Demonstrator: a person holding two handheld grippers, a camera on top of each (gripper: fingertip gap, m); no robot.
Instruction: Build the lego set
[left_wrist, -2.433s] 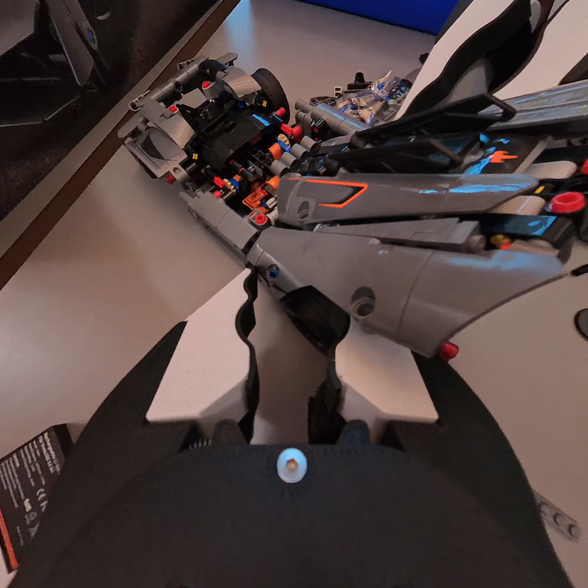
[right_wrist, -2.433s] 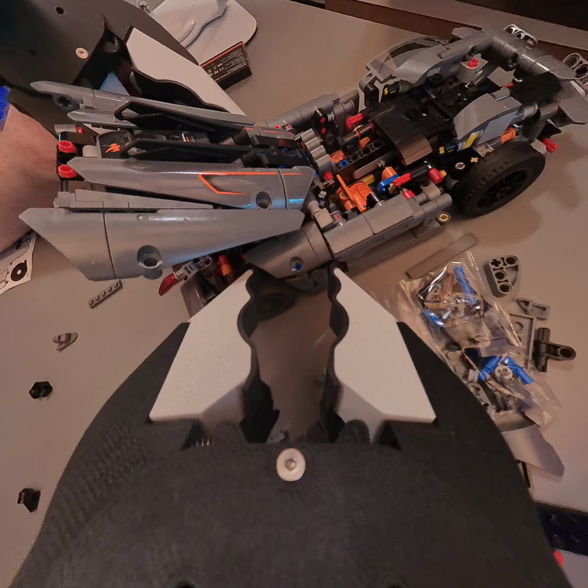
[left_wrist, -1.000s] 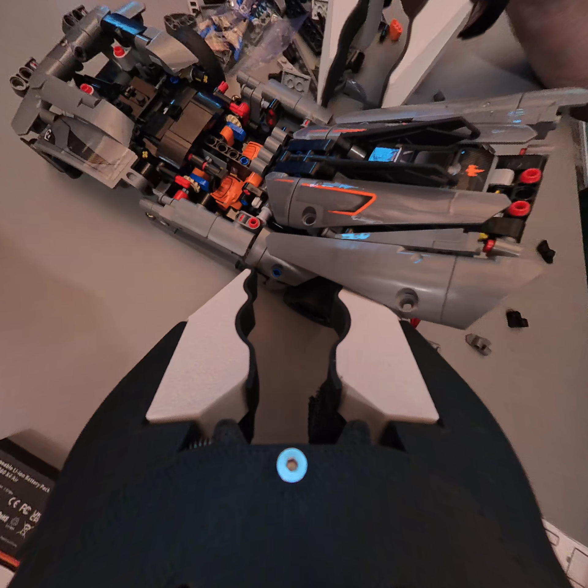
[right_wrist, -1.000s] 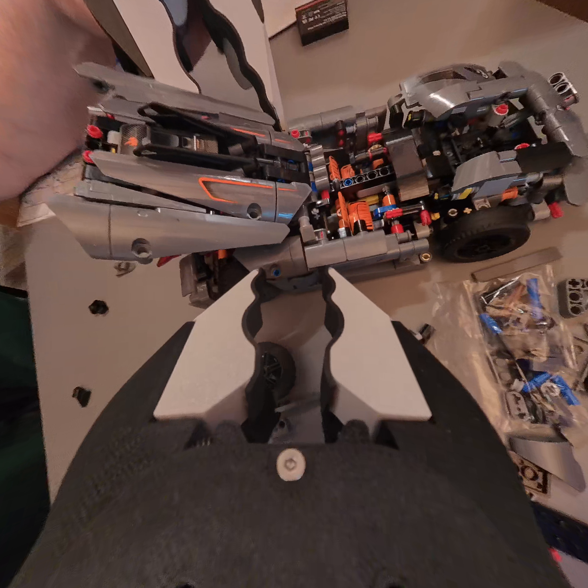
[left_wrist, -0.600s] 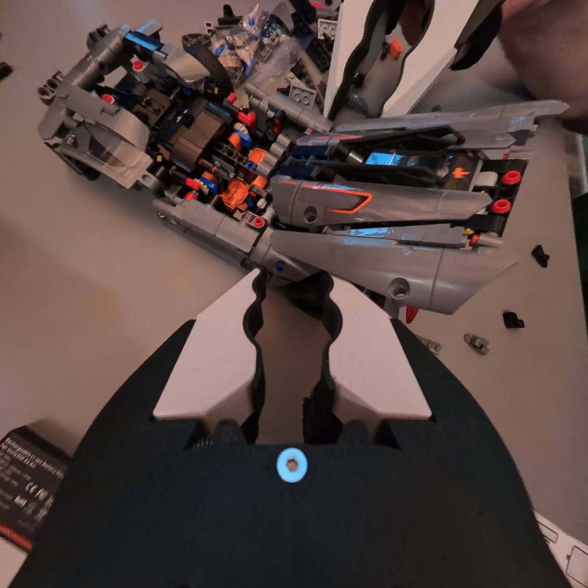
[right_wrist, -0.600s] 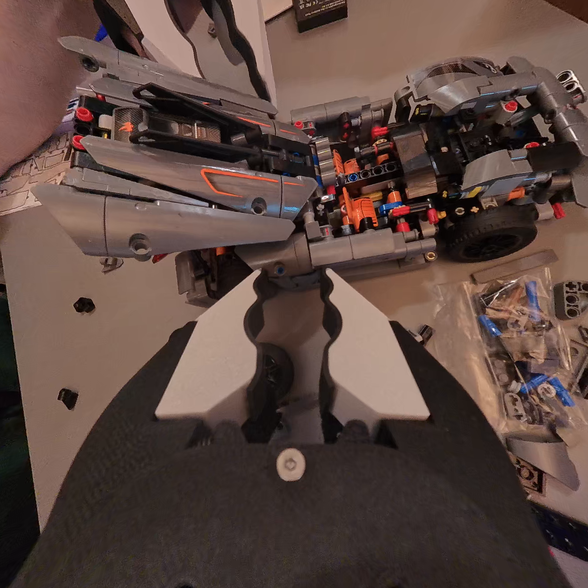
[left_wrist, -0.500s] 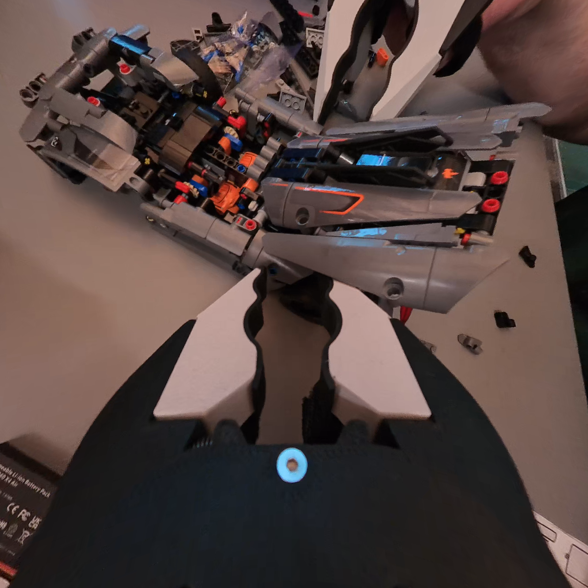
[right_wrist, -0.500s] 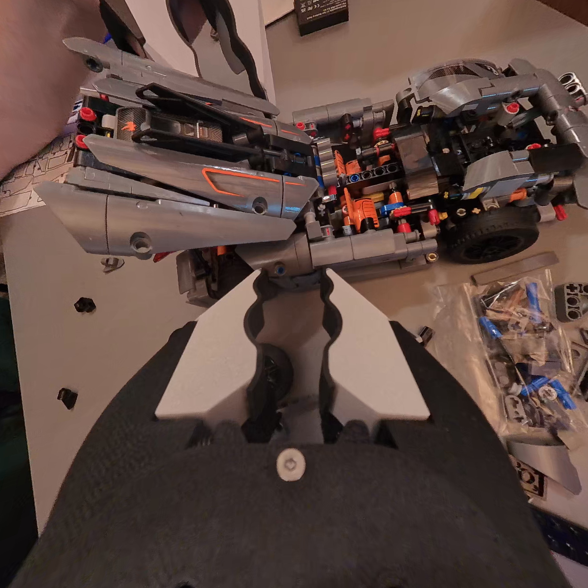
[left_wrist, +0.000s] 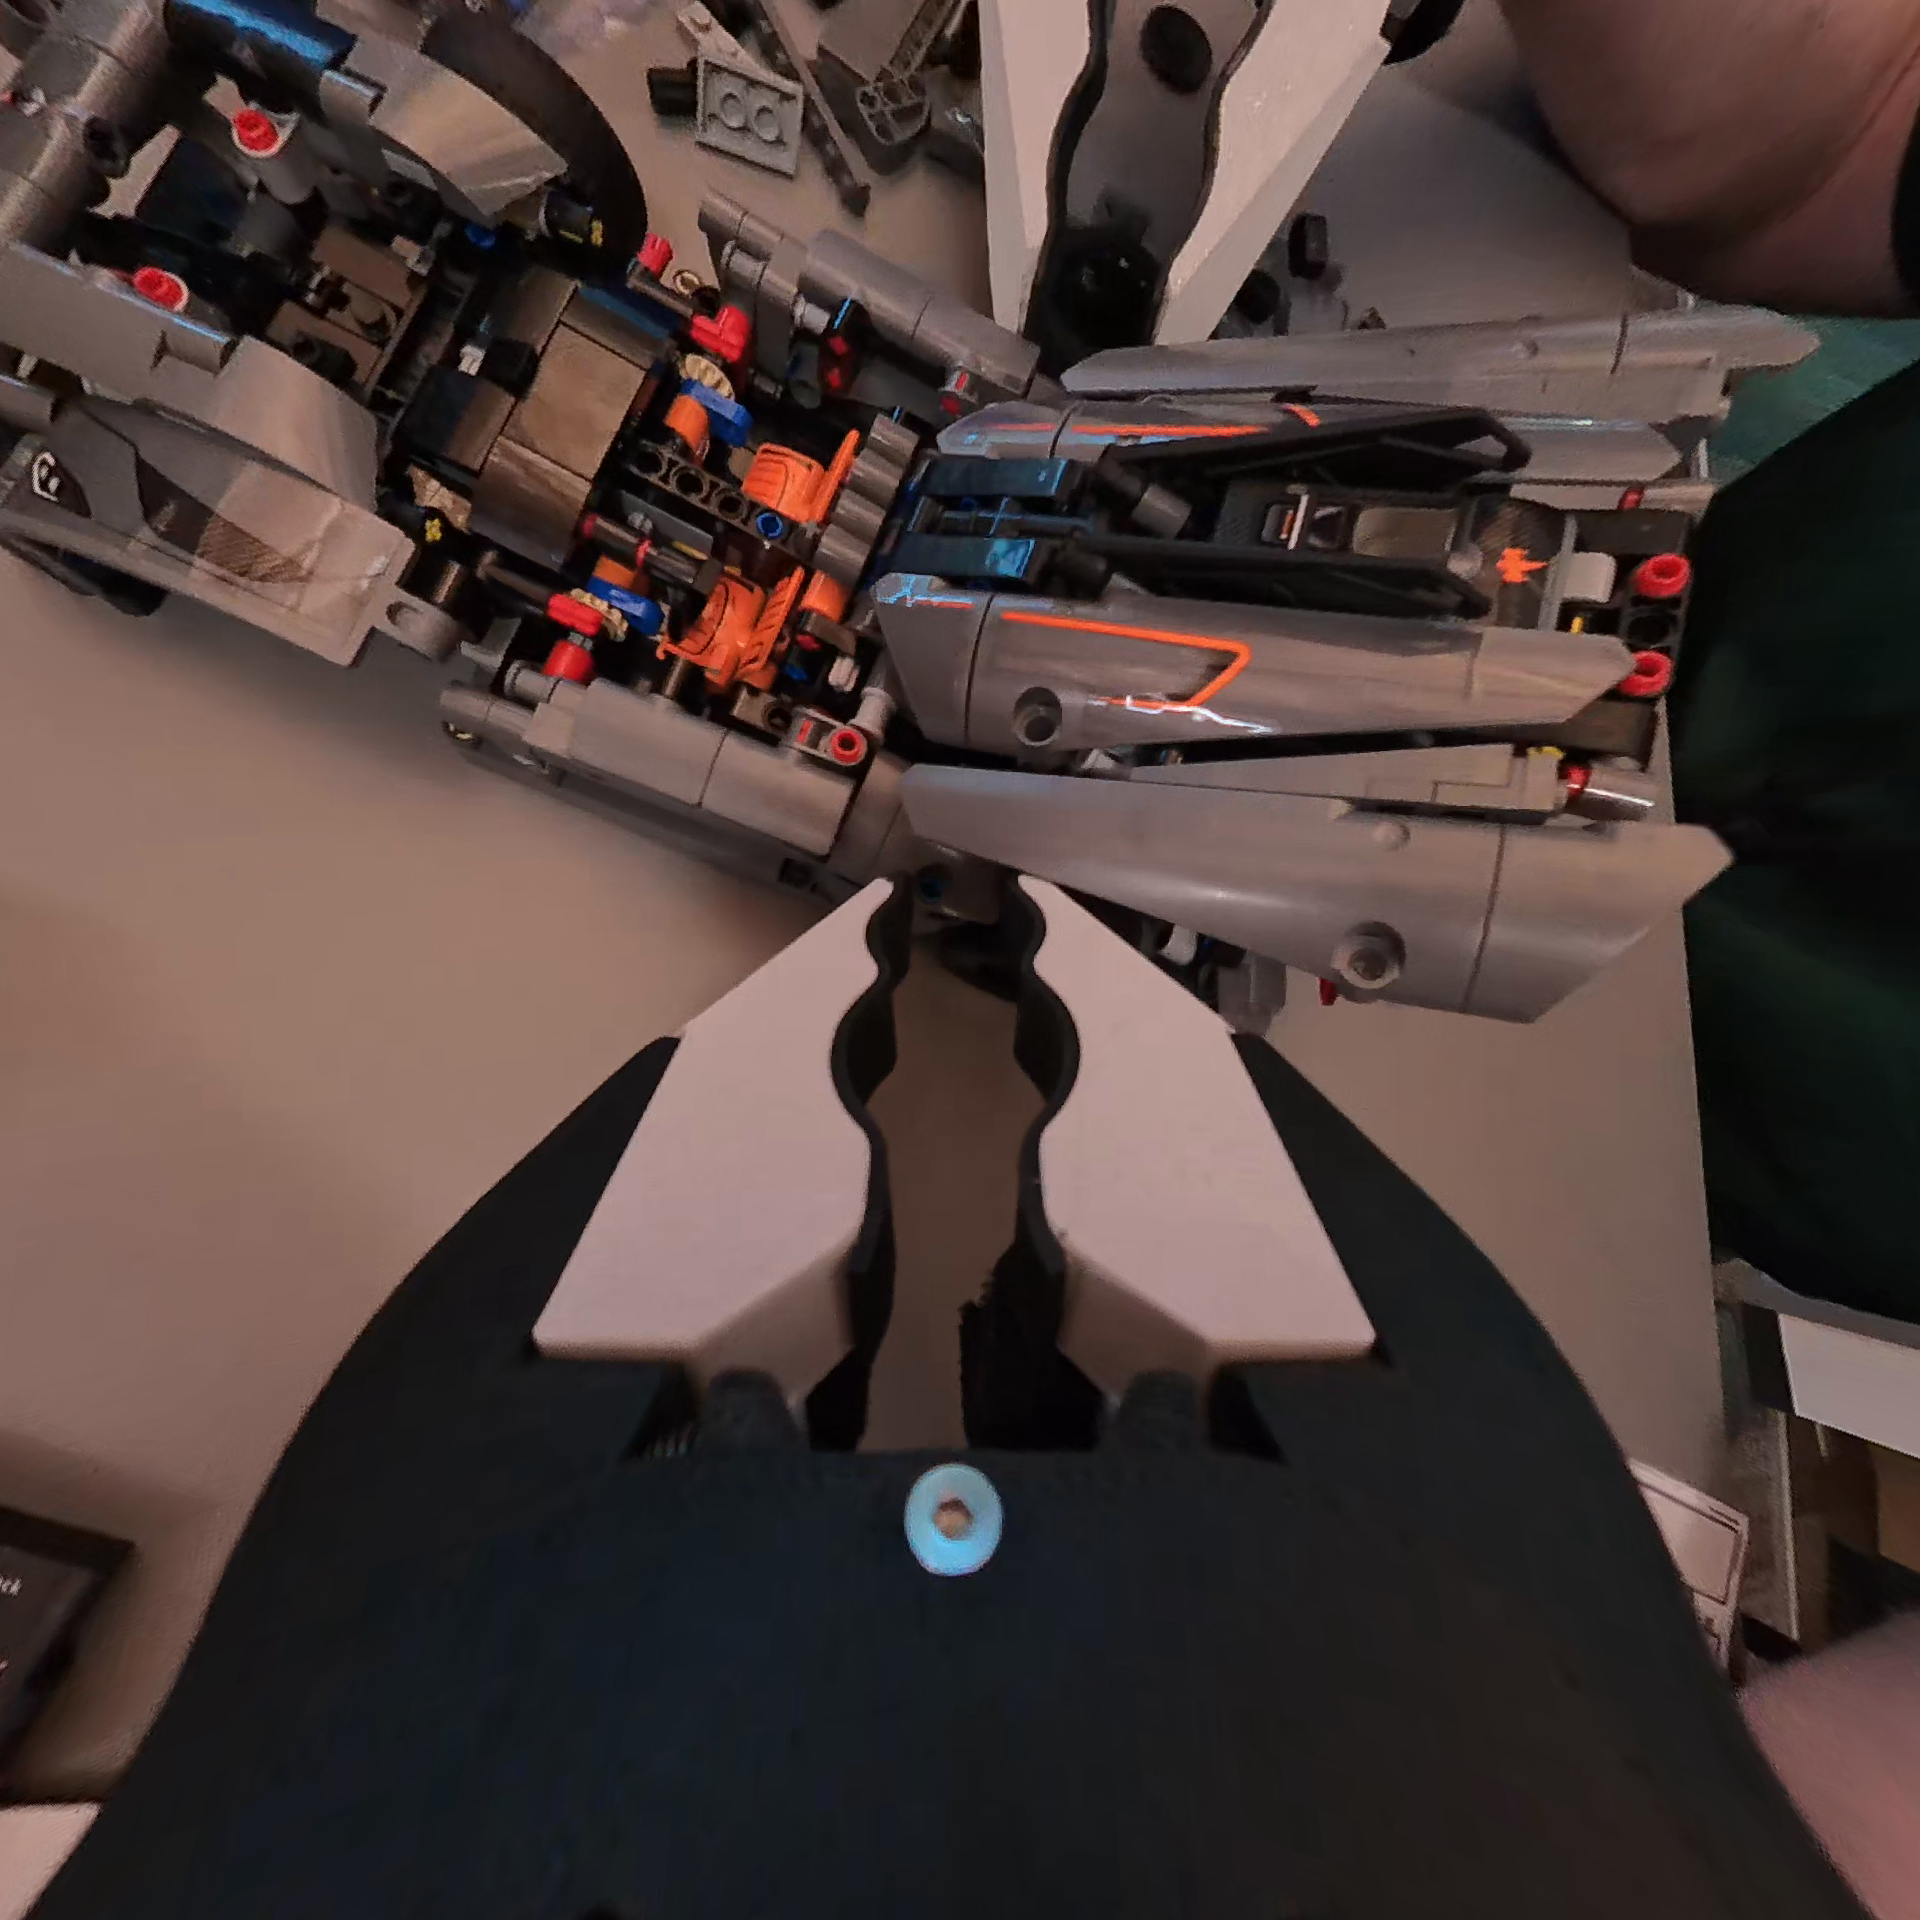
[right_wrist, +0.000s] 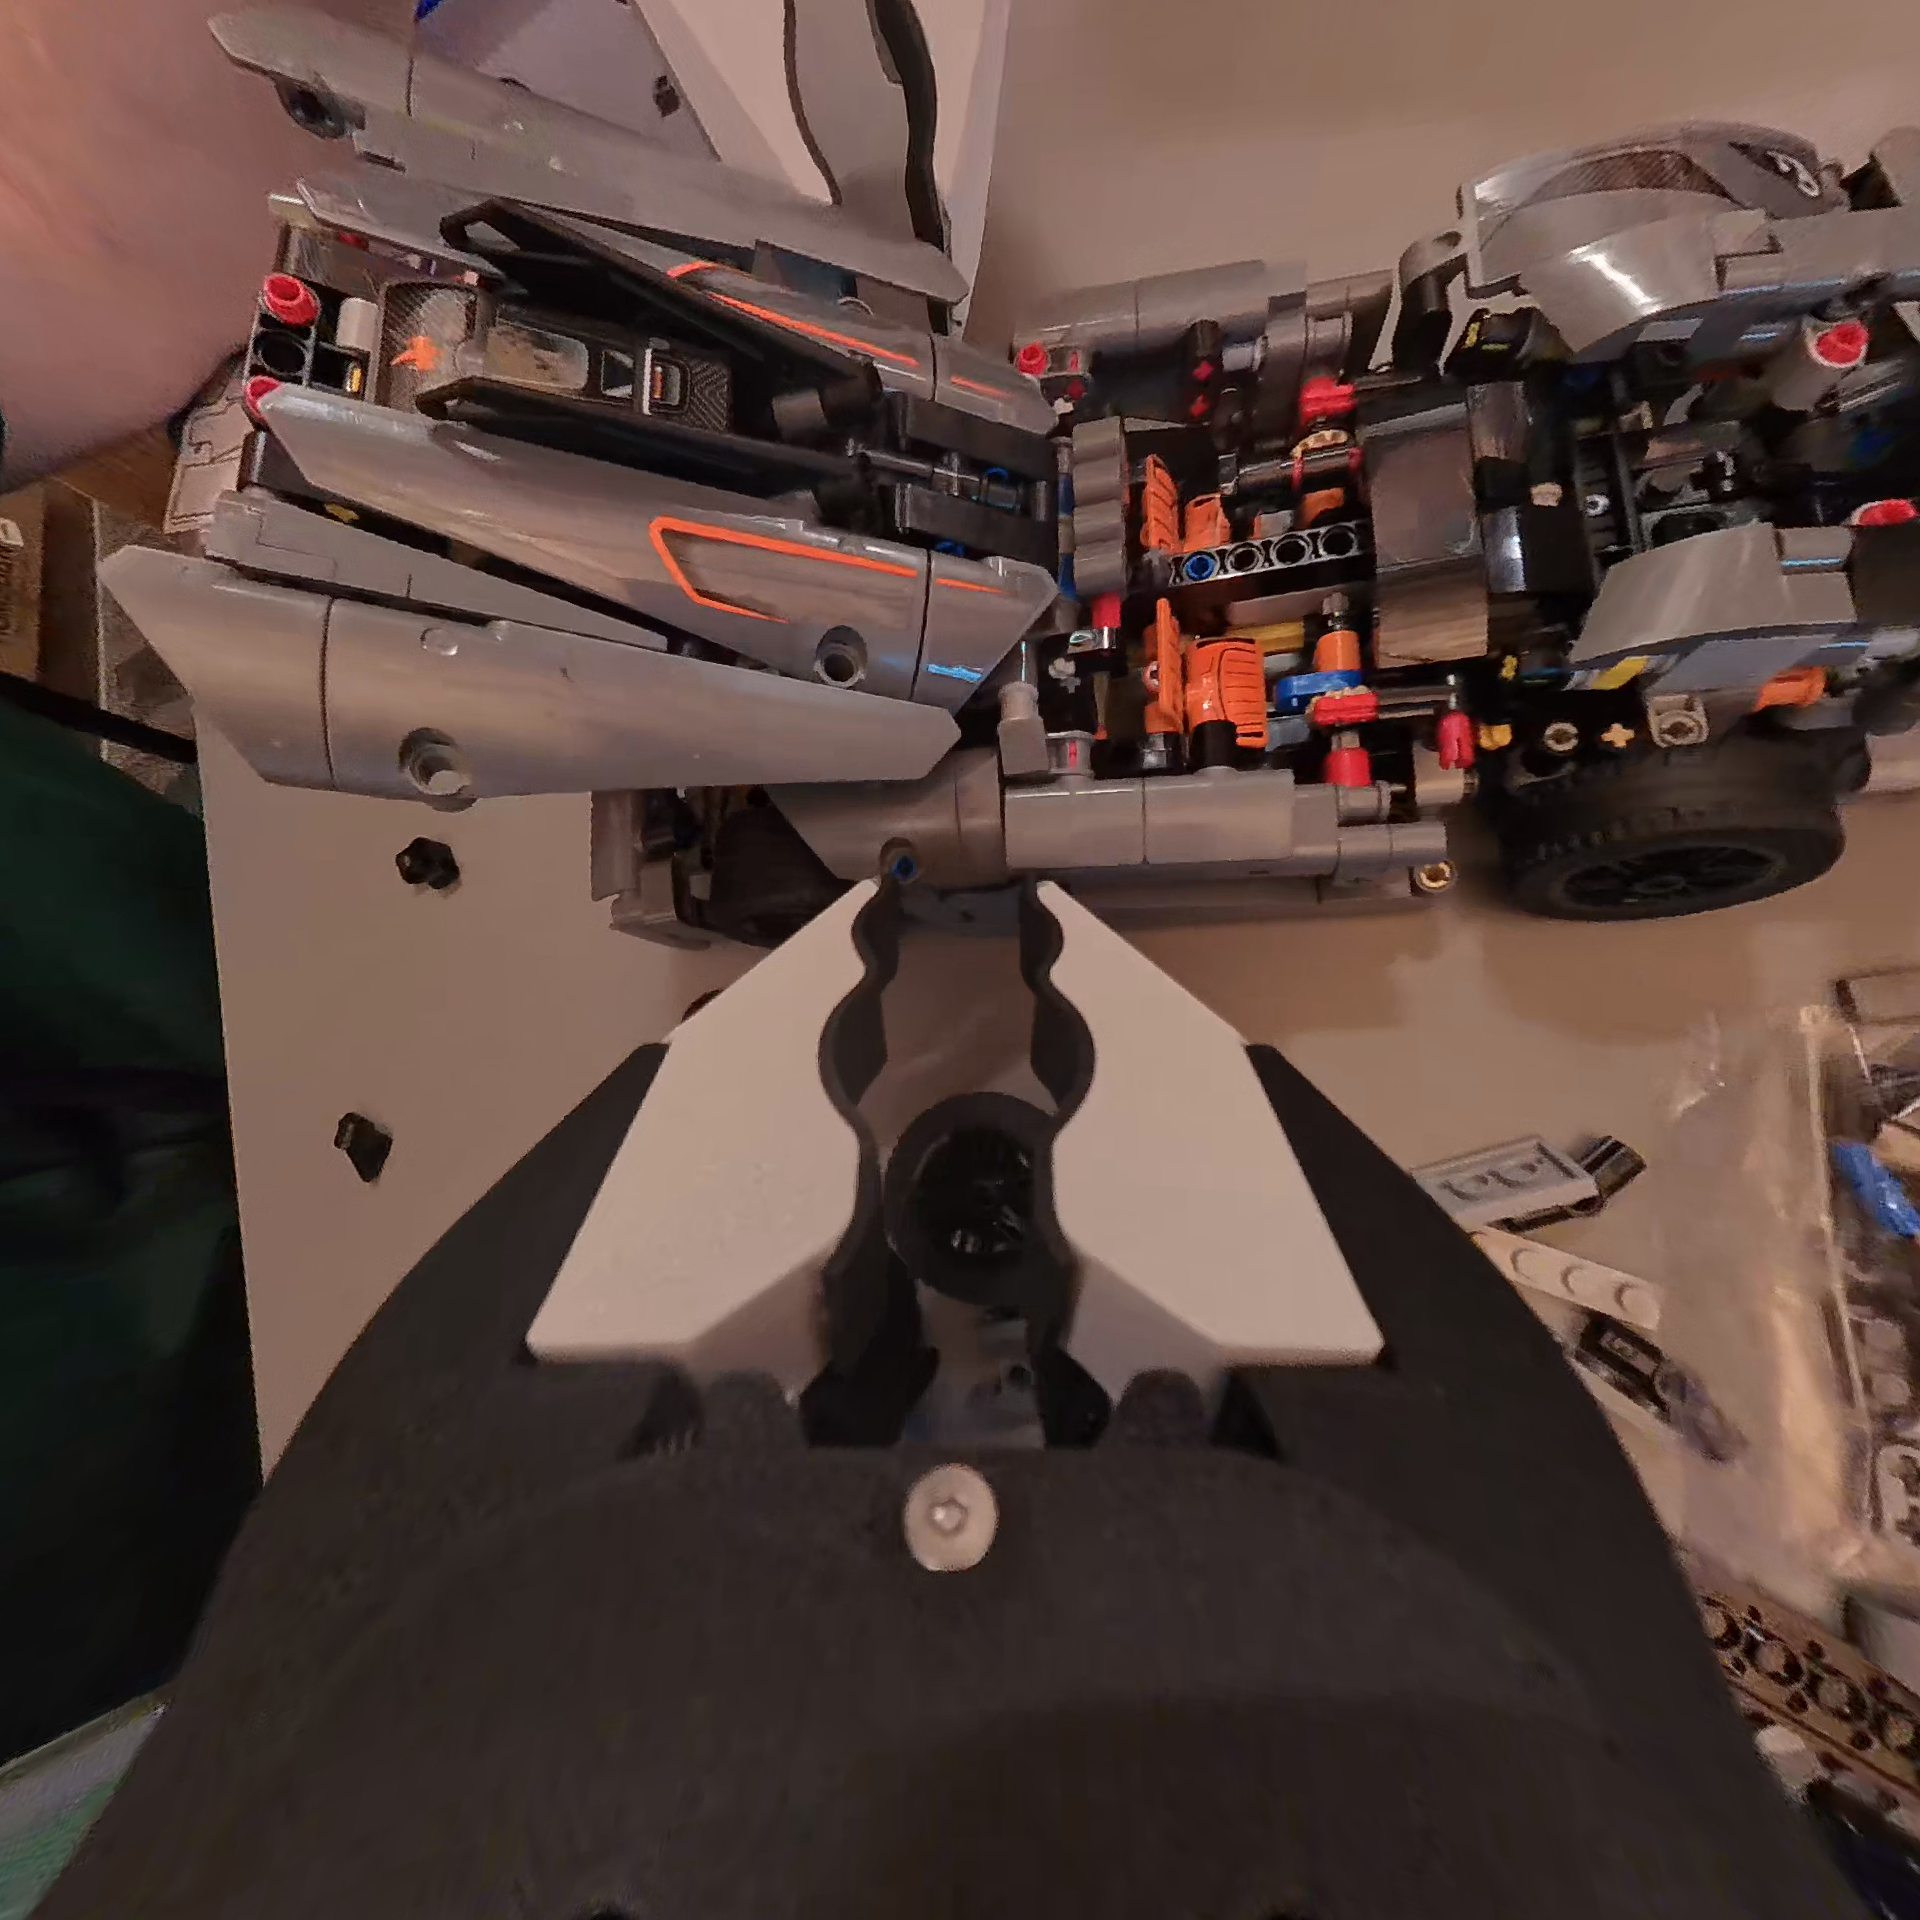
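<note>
The grey lego car (left_wrist: 1195, 862) with orange and black insides lies lengthwise across the table and also shows in the right wrist view (right_wrist: 623, 717). My left gripper (left_wrist: 956, 896) is narrowed, and its tips pinch the car's lower side edge beside a blue pin. My right gripper (right_wrist: 958, 896) meets the opposite side sill. It is shut on a loose black wheel (right_wrist: 971, 1216) held deep between its pads. The left gripper's white fingers (right_wrist: 717, 73) rise behind the car's far fender. The right gripper's fingers (left_wrist: 1008, 156) show beyond the car.
A person's arm (left_wrist: 1714, 135) is by the car's tail, which reaches the table edge (right_wrist: 223, 1039). A bag of parts (right_wrist: 1870, 1195), a grey plate (right_wrist: 1507, 1184) and small black pieces (right_wrist: 426, 862) lie around. A black battery pack (left_wrist: 42, 1600) sits at the near left. The grippers' ends are close to 11 cm from one another. Measured from the fingertips, the grey plate (right_wrist: 1507, 1184) is 10 cm or so from the right gripper and 20 cm from the left. The left camera catches it too, in the left wrist view (left_wrist: 761, 102).
Both grippers have tilted to look more steeply down on the car. Both sets of jaws have narrowed. The black wheel has stayed between the right fingers.
</note>
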